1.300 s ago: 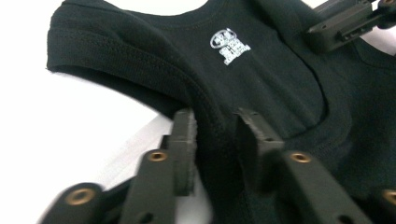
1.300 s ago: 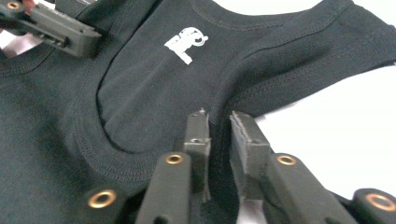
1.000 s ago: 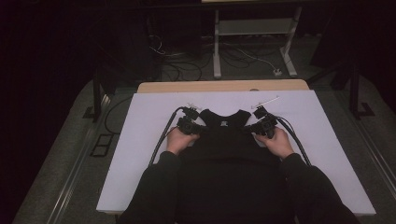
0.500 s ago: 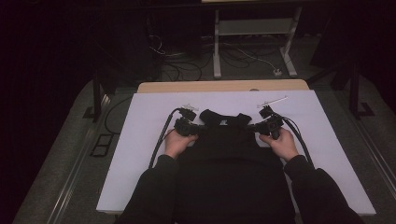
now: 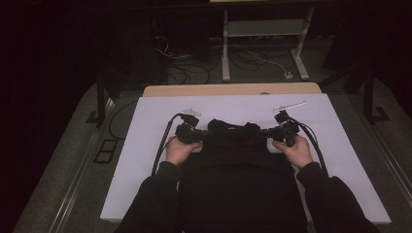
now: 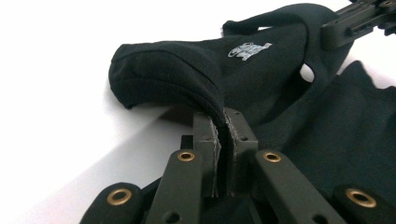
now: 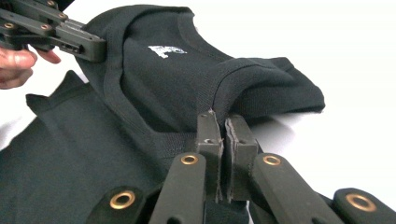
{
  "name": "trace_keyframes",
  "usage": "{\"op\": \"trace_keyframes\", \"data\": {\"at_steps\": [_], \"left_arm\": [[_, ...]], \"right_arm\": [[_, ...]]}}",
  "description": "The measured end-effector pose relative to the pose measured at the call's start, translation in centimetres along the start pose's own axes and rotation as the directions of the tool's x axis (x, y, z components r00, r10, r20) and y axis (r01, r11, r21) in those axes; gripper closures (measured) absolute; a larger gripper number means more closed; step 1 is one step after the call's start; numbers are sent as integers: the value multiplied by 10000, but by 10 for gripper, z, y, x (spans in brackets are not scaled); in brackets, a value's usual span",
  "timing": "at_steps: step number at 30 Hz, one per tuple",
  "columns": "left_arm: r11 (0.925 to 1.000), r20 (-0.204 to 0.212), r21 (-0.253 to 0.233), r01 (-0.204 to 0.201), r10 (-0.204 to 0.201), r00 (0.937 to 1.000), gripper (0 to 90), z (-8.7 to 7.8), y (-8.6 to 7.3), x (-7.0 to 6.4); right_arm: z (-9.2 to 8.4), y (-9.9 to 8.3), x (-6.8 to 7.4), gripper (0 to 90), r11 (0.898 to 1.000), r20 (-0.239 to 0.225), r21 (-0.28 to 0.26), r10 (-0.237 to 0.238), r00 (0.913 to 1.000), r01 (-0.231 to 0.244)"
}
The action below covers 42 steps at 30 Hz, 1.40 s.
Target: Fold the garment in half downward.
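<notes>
left tongs pinching black shirt at shoulder edge | right tongs pinching opposite shoulder | white tabletop bare on both sides

**Markings on the garment**

A small white printed mark sits inside the neckline of the black shirt, seen in both gripper views; it is too small and blurred to read. No other legible text, number or sign appears.

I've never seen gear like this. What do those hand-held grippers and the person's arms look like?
Each hand-held gripper, left and right, is black with two flat jaws, brass-coloured rivets, a looping black cable and a pale three-cornered plate on top. The person wears dark long sleeves.
</notes>
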<state>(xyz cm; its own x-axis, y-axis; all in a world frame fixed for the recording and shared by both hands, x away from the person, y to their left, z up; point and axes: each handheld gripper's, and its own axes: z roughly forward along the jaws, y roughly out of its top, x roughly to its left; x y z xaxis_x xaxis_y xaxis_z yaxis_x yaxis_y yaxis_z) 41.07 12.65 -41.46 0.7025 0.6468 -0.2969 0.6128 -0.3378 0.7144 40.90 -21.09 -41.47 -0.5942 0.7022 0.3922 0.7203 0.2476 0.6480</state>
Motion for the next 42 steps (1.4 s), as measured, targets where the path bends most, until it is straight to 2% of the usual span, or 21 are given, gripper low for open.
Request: {"op": "trace_keyframes", "data": {"at_steps": [15, 25, 42], "left_arm": [[9985, 178, -449, -315, 324, 9993, 831, -24, -1, -16], [9972, 144, -497, -563, 570, 9983, 830, -30, -3, -27], [9960, 239, -559, -697, 711, 9972, 830, -40, -8, -37]], "right_arm": [[-21, -2, 16, 845, 9990, -271, -414, -177, 9995, 165], [-27, -7, 24, 844, 9986, -320, -381, -388, 9987, 376], [-43, -17, 38, 843, 9970, -494, -392, -686, 9964, 667]]}}
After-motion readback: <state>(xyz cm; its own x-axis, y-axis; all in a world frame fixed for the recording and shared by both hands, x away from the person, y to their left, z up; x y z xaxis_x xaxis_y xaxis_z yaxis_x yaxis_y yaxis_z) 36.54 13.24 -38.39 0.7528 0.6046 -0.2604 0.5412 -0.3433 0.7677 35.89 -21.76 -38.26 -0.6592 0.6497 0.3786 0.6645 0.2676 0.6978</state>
